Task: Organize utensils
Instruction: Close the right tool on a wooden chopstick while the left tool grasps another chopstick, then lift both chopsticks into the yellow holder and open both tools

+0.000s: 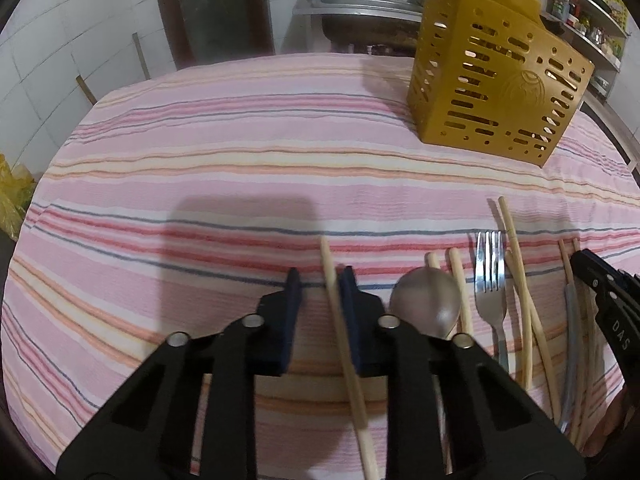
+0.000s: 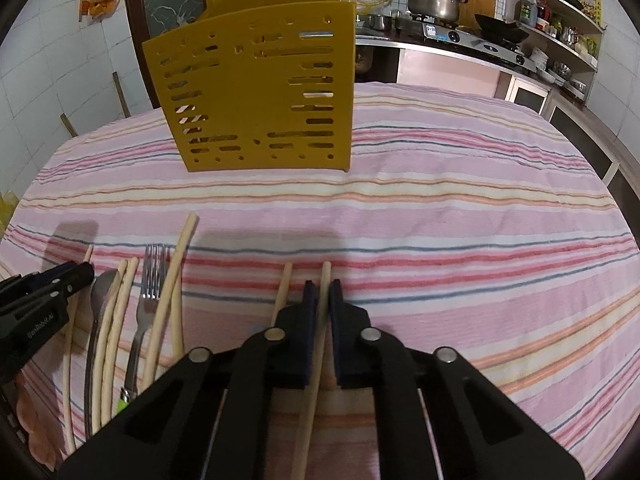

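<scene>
Striped tablecloth (image 2: 440, 208); yellow caddy (image 2: 256, 96) beyond

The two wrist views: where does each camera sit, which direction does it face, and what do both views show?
Left wrist view: sits on the left gripper, looking down along its fingers across the striped tablecloth; a chopstick lies between the fingers.
Right wrist view: sits on the right gripper, facing the same way; its fingers are shut on a chopstick.
Shared: the yellow utensil holder, fork, spoon, and each other's gripper at the frame edge.
</scene>
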Action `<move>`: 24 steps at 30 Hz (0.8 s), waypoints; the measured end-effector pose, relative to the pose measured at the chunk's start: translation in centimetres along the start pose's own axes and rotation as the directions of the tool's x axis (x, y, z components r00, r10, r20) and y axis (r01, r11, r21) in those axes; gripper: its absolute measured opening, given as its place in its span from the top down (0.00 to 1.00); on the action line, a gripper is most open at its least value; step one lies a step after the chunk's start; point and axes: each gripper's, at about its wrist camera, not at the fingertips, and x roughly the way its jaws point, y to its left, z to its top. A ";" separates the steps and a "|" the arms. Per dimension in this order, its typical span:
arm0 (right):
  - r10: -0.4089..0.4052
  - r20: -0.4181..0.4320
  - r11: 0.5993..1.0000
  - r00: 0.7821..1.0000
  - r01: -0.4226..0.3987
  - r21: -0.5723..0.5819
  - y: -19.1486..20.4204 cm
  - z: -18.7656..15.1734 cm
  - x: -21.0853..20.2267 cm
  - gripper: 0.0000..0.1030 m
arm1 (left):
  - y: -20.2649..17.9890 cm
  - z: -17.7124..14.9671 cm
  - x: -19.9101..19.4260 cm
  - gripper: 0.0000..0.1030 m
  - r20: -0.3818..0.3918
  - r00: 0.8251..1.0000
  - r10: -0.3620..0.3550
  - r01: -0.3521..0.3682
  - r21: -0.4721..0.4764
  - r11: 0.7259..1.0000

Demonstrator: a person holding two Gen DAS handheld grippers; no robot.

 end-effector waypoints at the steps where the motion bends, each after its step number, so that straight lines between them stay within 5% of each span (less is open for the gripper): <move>1: 0.000 -0.004 1.000 1.000 0.000 0.002 0.1 0.1 0.0 0.93 | -0.1 0.1 -0.1 0.93 -0.003 1.000 -0.006 0.006 0.002 1.000; 7: 0.029 0.021 0.999 0.999 -0.030 0.036 -0.2 0.6 -0.9 0.94 | 0.6 0.4 -1.3 0.95 0.013 0.998 -0.065 0.065 -0.033 0.997; 13: 0.061 0.135 0.996 0.989 -0.070 0.060 -0.8 1.1 -4.5 0.94 | 0.4 0.2 -6.0 0.96 0.155 0.984 -0.083 0.088 -0.023 0.996; 24: 0.086 0.389 0.992 0.917 -0.116 0.054 -1.9 0.9 -11.5 0.94 | 0.7 -1.5 -15.9 0.96 0.444 0.891 -0.093 0.105 -0.003 0.994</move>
